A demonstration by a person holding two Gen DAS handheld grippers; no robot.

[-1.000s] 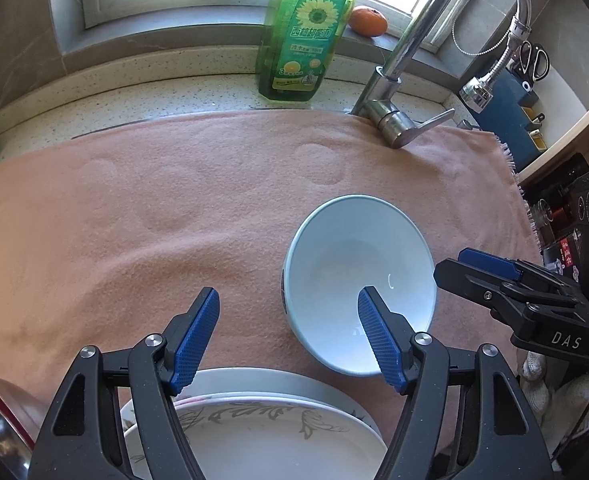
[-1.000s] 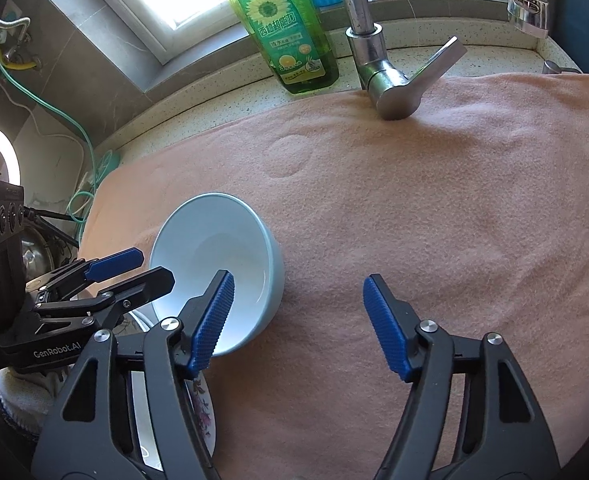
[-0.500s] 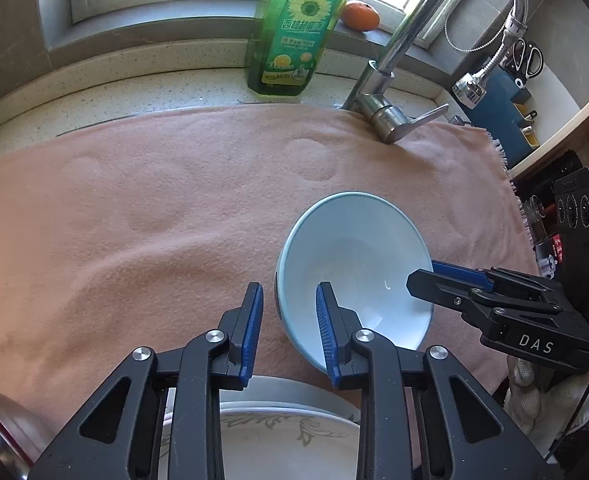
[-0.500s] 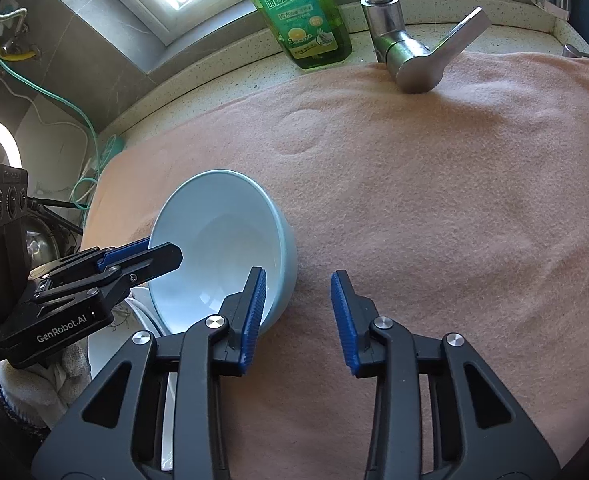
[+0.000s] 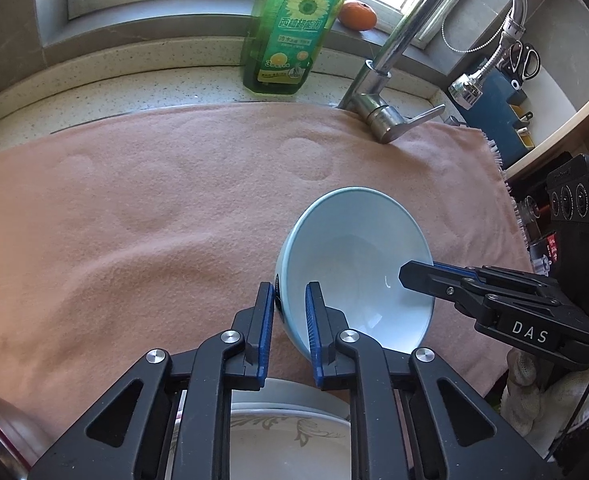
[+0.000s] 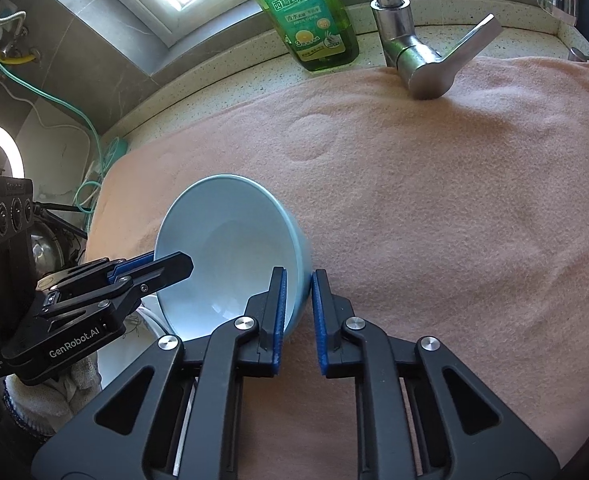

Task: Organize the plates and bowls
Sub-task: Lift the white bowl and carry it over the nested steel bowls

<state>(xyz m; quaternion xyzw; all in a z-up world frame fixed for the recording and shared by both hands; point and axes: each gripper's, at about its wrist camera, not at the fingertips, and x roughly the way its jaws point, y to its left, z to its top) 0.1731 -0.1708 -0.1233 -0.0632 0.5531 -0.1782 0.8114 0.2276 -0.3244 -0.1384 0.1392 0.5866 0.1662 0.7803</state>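
A pale blue bowl (image 5: 354, 256) sits on the pink towel (image 5: 154, 220); it also shows in the right wrist view (image 6: 230, 248). My left gripper (image 5: 290, 316) is shut on the bowl's left rim. My right gripper (image 6: 297, 304) is shut on the bowl's right rim, and appears in the left wrist view (image 5: 418, 276) with one finger inside the bowl. White plates with a grey leaf pattern (image 5: 290, 436) are stacked below the left gripper, partly hidden by it.
A green dish soap bottle (image 5: 290, 36) and a steel faucet (image 5: 386, 120) stand at the towel's far edge. An orange (image 5: 357, 15) lies on the sill. A metal pot (image 6: 48, 248) is left of the towel. Shelves and a blue holder (image 5: 498, 116) are at right.
Both grippers went from wide open to closed on opposite rims of the blue bowl. The bowl looks slightly tilted and nearer the cameras.
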